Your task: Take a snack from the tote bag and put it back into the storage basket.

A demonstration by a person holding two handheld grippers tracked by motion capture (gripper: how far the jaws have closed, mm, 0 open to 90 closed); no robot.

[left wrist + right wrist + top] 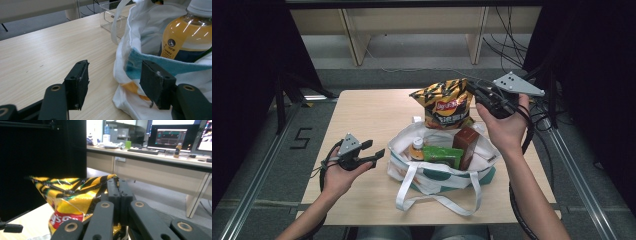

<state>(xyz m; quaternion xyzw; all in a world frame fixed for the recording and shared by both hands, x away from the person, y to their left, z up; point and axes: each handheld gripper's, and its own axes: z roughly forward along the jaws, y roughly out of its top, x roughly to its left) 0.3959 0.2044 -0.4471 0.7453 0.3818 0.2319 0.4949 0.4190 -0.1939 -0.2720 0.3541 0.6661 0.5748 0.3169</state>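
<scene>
Your right hand-held gripper (480,93) is clamped on the chip bag's (445,104) top corner above the tote (439,172). Your left hand-held gripper (113,83) gapes beside the tote; its view reveals a juice bottle (186,37).

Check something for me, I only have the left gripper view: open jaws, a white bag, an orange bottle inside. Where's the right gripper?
Observer: The right gripper is raised over the table's far side, shut on the top corner of a yellow-and-black chip bag.
Operator: Is the chip bag inside the tote?
Observer: No. In the high view it hangs behind the tote bag, its lower end near the far rim.
Operator: What else is in the tote besides the bottle?
Observer: A green packet and a brown box sit next to the bottle.
Operator: Is my left gripper touching the tote?
Observer: The left gripper is open just left of it; I cannot tell contact.
</scene>
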